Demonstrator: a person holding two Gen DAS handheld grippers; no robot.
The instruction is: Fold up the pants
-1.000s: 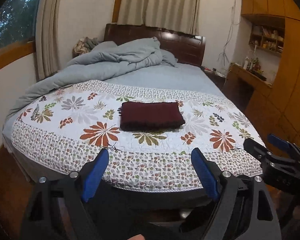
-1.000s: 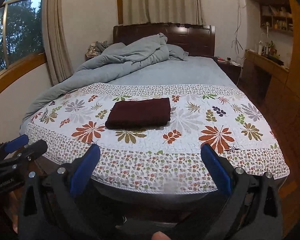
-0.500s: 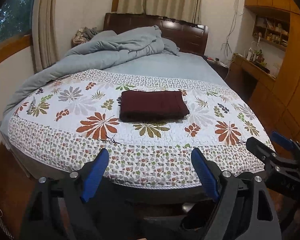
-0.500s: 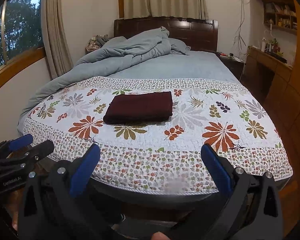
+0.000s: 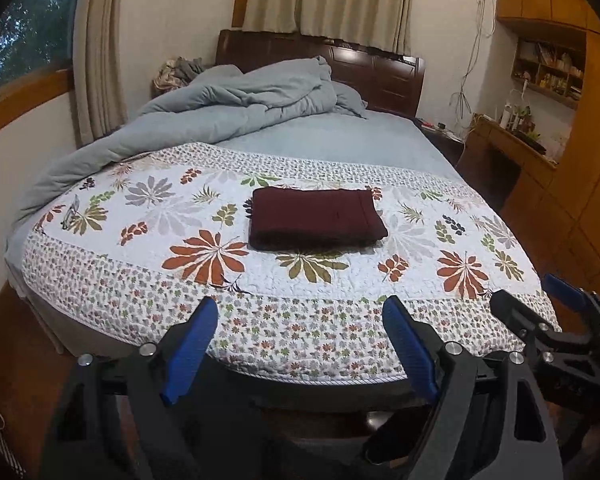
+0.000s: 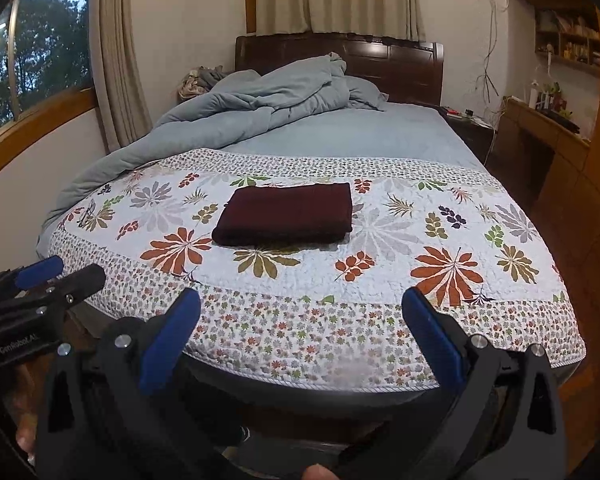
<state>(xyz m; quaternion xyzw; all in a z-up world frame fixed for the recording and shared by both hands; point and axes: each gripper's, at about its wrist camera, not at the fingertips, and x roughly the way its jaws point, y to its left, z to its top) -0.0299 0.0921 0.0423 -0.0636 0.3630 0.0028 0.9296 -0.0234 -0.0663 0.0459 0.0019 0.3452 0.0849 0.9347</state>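
Dark maroon pants [image 5: 315, 218] [image 6: 286, 215] lie folded into a neat rectangle in the middle of the floral quilt [image 5: 284, 276] [image 6: 380, 272] on the bed. My left gripper [image 5: 300, 312] hangs open at the foot of the bed, well short of the pants, with nothing between its blue pads. My right gripper [image 6: 300, 304] is open too, held just off the quilt's near edge. Each gripper shows at the side of the other's view: the right gripper [image 5: 540, 300] and the left gripper [image 6: 56, 272].
A rumpled grey-blue duvet [image 5: 236, 108] is piled at the head of the bed by the dark wooden headboard [image 6: 400, 64]. A window and curtains stand on the left, a wooden desk and shelves [image 5: 516, 144] on the right. Wooden floor surrounds the bed.
Both views tilted slightly downward, so the bed and folded pants sit a little lower in frame. The pants have not moved and both grippers stay open.
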